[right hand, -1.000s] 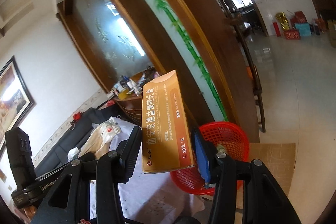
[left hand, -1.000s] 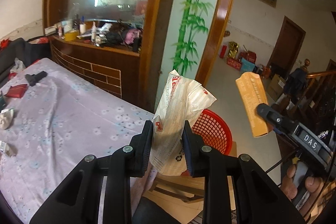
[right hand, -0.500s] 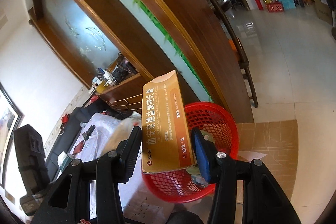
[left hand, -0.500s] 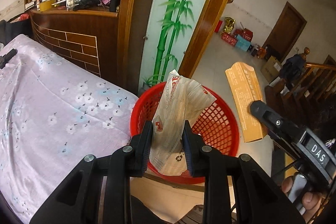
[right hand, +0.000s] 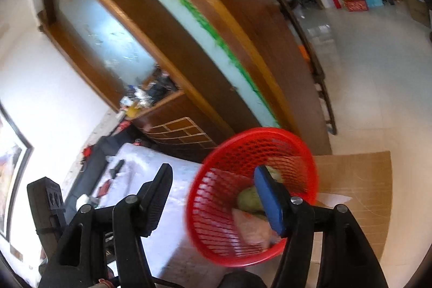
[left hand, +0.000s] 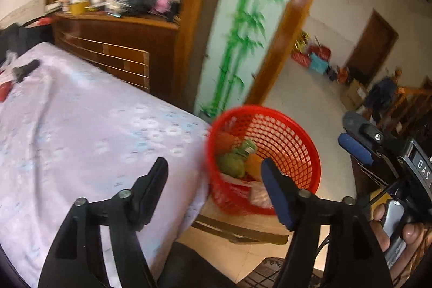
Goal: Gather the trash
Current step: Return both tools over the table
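Left wrist view, both tools opening, empty, red basket [left hand: 297, 142] of trash beside lilac bedspread [left hand: 81, 126], cardboard [right hand: 356, 180] beneath

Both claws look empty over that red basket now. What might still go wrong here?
1. The red basket sits near the edge of its cardboard-covered stand, close to the left gripper and right gripper, whose jaws are opening with nothing between them; a bump might tip it.
2. Small items remain far across the purple cloth, so they could be missed.
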The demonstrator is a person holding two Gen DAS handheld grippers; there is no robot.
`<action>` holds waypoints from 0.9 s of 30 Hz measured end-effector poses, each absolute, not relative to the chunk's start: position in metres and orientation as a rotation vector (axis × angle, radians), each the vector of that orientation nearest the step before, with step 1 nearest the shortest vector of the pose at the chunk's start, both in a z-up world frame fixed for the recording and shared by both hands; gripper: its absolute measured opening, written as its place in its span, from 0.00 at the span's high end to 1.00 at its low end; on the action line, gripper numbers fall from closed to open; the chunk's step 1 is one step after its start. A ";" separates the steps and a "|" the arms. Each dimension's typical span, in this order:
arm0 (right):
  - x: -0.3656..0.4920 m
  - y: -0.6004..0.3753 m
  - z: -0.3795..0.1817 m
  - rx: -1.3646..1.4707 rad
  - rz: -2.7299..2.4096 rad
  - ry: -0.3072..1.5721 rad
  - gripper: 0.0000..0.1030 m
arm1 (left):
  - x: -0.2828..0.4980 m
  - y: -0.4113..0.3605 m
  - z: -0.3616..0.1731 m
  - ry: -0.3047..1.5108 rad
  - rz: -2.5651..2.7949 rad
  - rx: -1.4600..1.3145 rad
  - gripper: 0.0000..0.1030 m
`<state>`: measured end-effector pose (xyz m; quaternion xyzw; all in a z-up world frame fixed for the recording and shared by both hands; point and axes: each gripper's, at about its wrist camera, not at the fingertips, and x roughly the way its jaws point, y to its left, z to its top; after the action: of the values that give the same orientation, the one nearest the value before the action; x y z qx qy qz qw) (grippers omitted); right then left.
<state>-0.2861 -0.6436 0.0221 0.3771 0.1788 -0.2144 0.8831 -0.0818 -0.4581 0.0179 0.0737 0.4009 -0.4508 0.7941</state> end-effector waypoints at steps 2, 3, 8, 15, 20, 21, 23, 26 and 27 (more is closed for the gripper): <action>-0.283 -0.630 0.035 0.753 -0.404 0.342 0.24 | -0.078 -0.425 0.031 0.832 -0.927 0.118 0.25; -0.281 -0.623 0.039 0.743 -0.383 0.332 0.23 | -0.077 -0.406 0.039 0.817 -0.895 0.102 0.25; -0.257 -0.567 0.067 0.678 -0.173 0.301 0.20 | -0.072 -0.315 0.063 0.749 -0.749 0.028 0.25; -0.206 -0.483 0.085 0.580 0.053 0.344 0.19 | -0.064 -0.189 0.083 0.674 -0.514 -0.071 0.25; -0.161 -0.424 0.084 0.520 0.209 0.406 0.19 | -0.051 -0.112 0.088 0.652 -0.362 -0.142 0.25; -0.155 -0.416 0.084 0.508 0.230 0.415 0.19 | -0.048 -0.100 0.089 0.650 -0.338 -0.156 0.25; -0.134 -0.392 0.085 0.474 0.287 0.439 0.19 | -0.042 -0.075 0.090 0.646 -0.290 -0.184 0.25; -0.101 -0.358 0.086 0.416 0.378 0.475 0.19 | -0.030 -0.041 0.089 0.644 -0.210 -0.222 0.25; -0.088 -0.347 0.085 0.401 0.404 0.493 0.19 | -0.025 -0.034 0.087 0.650 -0.191 -0.232 0.25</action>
<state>-0.0881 -0.3475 0.0845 0.1960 0.2409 0.1973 0.9299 -0.0250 -0.0343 0.0875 -0.1137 0.3179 -0.0935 0.9366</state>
